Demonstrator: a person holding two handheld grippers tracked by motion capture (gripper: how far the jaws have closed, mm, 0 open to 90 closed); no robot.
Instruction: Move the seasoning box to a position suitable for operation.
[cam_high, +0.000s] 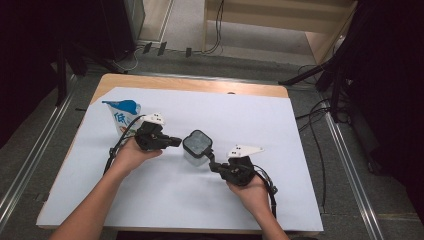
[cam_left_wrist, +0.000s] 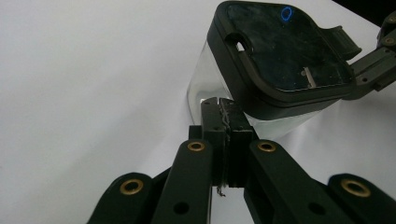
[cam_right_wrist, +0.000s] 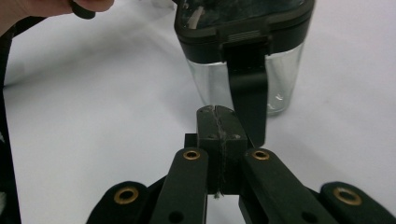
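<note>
A clear plastic container with a black lid (cam_high: 197, 142) stands upright in the middle of the white sheet. Its lid (cam_left_wrist: 280, 51) is on, and a black latch strap (cam_right_wrist: 247, 88) hangs down the clear wall. My left gripper (cam_high: 177, 142) is shut with nothing between its jaws. Its tips (cam_left_wrist: 223, 105) sit right at the container's clear wall, just under the lid's rim. My right gripper (cam_high: 212, 161) is shut too, with nothing in it. Its tips (cam_right_wrist: 217, 113) rest just left of the latch strap, close to the container's base. The right gripper (cam_left_wrist: 380, 56) also shows at the lid's far corner.
A blue and white pouch (cam_high: 124, 115) stands at the back left of the white sheet (cam_high: 250, 120), behind my left hand. The wooden table edge (cam_high: 200, 84) runs along the back. Cables trail from both grippers toward the person.
</note>
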